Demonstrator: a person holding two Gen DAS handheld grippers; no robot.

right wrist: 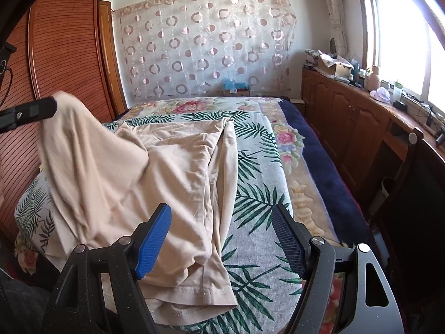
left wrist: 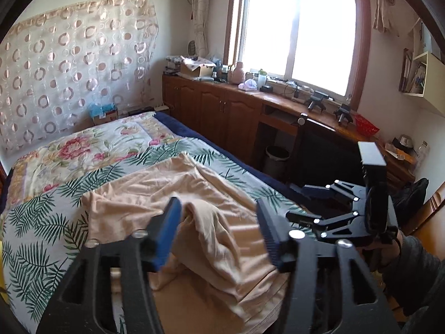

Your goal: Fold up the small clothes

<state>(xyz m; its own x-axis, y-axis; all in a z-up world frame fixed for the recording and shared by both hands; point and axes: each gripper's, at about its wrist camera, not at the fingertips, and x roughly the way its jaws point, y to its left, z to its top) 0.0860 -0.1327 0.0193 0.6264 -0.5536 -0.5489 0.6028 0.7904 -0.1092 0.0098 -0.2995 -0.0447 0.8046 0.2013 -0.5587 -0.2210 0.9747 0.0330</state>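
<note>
Nearest, the right gripper (right wrist: 221,239) is seen spread wide and empty just above the stitched hem of the peach-beige soft cotton garment (right wrist: 178,167). The left gripper (left wrist: 219,228) is likewise parted, with a raised fold merely draped against 1 of its 2 blue pads. Since nothing is clamped, that lifted fold could be expected to slide off and collapse into a crooked crease if either tool is moved hastily. Farther back, the garment is laid wrinkled and partly doubled over on the palm-leaf printed bedspread (right wrist: 256,194), its far edge flat.
</note>
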